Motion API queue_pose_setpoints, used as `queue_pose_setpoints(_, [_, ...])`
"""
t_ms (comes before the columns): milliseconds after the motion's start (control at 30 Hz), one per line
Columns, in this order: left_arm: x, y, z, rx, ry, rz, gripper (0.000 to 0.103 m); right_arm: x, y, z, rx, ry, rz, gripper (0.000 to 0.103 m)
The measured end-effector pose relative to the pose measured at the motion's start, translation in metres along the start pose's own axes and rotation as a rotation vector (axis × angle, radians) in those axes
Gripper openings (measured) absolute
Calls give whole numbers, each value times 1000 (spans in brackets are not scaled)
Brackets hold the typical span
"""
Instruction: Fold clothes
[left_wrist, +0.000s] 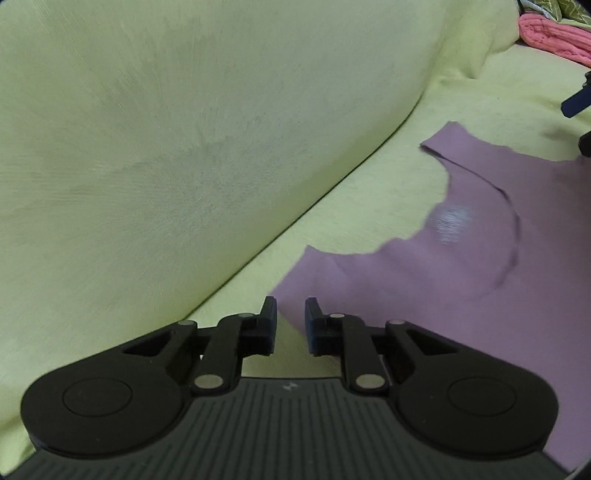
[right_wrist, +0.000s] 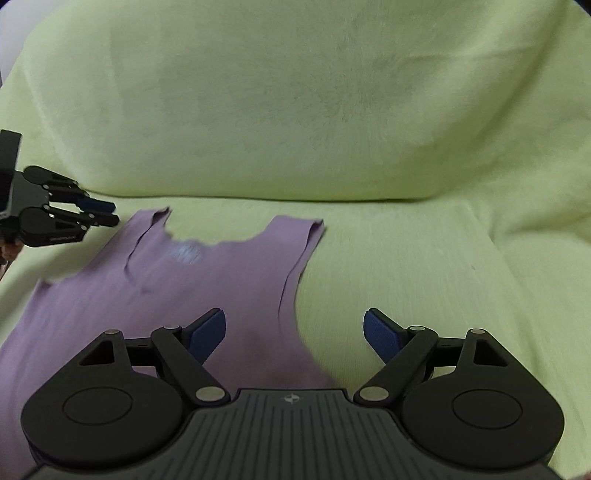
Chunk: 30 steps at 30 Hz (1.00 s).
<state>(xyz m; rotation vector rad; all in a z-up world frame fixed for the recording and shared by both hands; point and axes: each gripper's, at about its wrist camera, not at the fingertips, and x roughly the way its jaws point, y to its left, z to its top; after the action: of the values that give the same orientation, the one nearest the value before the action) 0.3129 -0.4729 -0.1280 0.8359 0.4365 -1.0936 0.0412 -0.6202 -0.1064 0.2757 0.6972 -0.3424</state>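
One purple top (right_wrist: 221, 280) lies flat on the seat of a sofa (right_wrist: 406, 266) with a light green cover. It has no sleeves and two shoulder straps, and both straps point at the back cushion (right_wrist: 295, 92). The top fills the left part of the seat, and the right part is bare green.

There are two tools. The left tool (left_wrist: 291, 325) is at the left strap, near the line where the seat meets the back cushion. Its two fingers are close together with a small gap, and nothing is pinched in the gap (the strap's edge lies just under the tips). The right tool (right_wrist: 294, 334) has its two blue pads (right_wrist: 207, 332) spread wide over the top's right side edge, holding nothing.

One pink cloth (left_wrist: 550, 33) sits bunched up far off, past the sofa's back corner.
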Motion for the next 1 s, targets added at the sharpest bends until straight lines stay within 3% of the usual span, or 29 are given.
queue_pose_setpoints(33, [6,3,1,8,-3,-19,17,7,-2,2,3,-1,6,85])
queue_pose_setpoints(100, [16,7,2,34,-15,-55,30,19,-7,7,10,1,13,85])
queue_pose_setpoints(233, [27,16,3,40,-55,-126,33,43,-15,12,27,15,9,86])
queue_pose_setpoints(367, [41,41,4,-87,-37,-251,32,58,-20,15,33,30,-1,87])
queue_pose_setpoints(433, [49,51,4,-172,-23,-287,18,64,-23,16,45,33,6,88])
queue_pose_setpoints(500, [54,55,3,-201,-23,-262,6,69,-24,16,43,26,1,88])
queue_pose_setpoints(700, [51,49,3,-179,-36,-174,6,74,-30,21,36,1,3,87])
queue_pose_setpoints(800, [45,49,4,-183,-40,-148,18,75,-37,25,51,-11,22,87])
queue_pose_setpoints(900, [38,53,3,-184,-50,-191,27,76,-46,30,58,-35,48,87])
queue_pose_setpoints(1000, [45,51,1,-162,-28,-235,30,82,-54,37,60,-58,90,87])
